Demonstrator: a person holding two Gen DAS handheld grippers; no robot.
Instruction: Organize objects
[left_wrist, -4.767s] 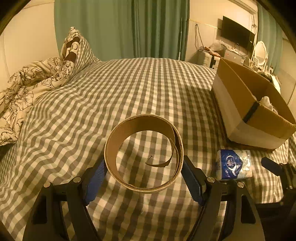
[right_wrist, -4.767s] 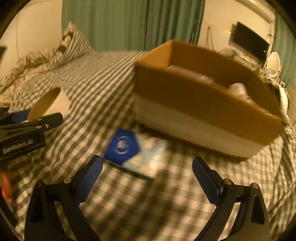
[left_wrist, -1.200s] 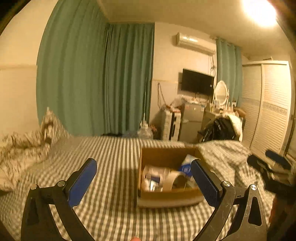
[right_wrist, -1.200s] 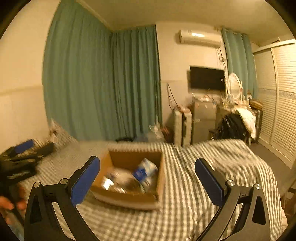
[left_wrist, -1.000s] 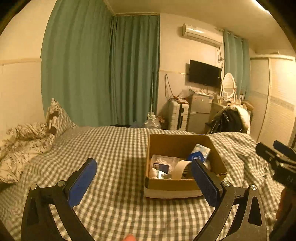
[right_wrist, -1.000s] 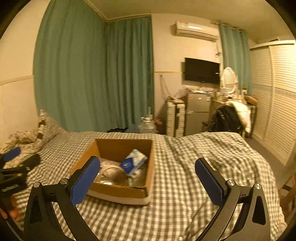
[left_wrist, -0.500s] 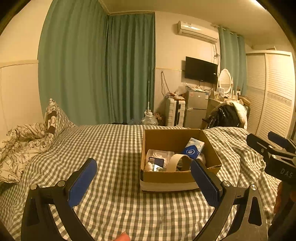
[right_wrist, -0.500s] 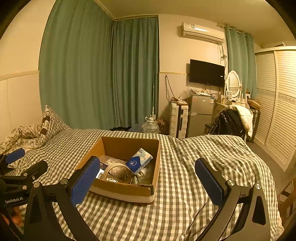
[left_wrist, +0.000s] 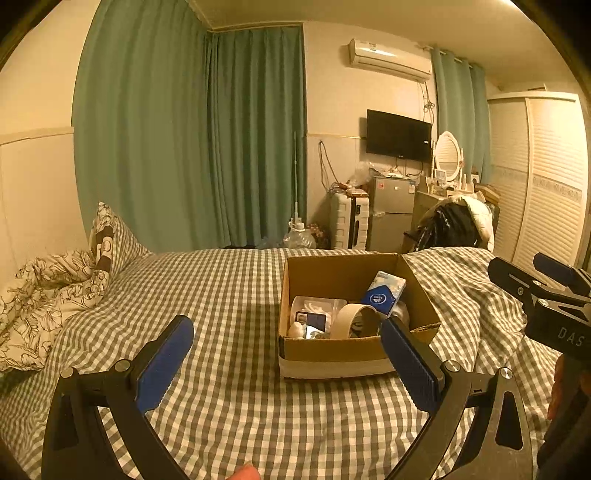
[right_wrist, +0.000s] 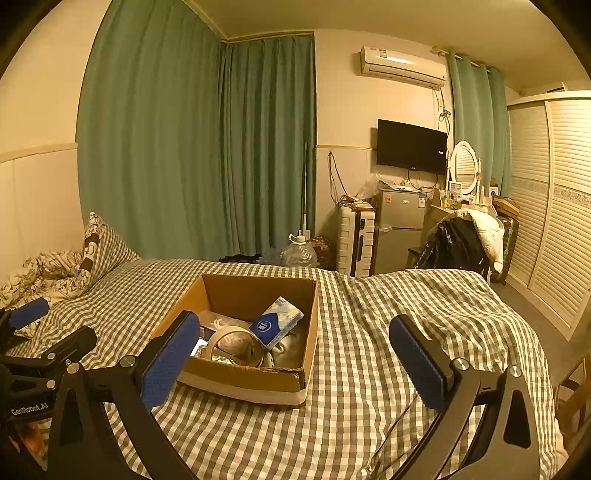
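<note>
Both tongs spread, holding nothing.
Box (left_wrist: 354, 352) filled; tissue pack (left_wrist: 382, 297) leaning, could slip if bumped.

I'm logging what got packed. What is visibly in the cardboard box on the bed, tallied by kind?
Inside the cardboard box, what can be made out:
Tape roll: 1
Blue tissue pack: 1
Clear plastic container: 1
Small items at the bottom, too unclear to name or count
Total identifiable: 3
</note>
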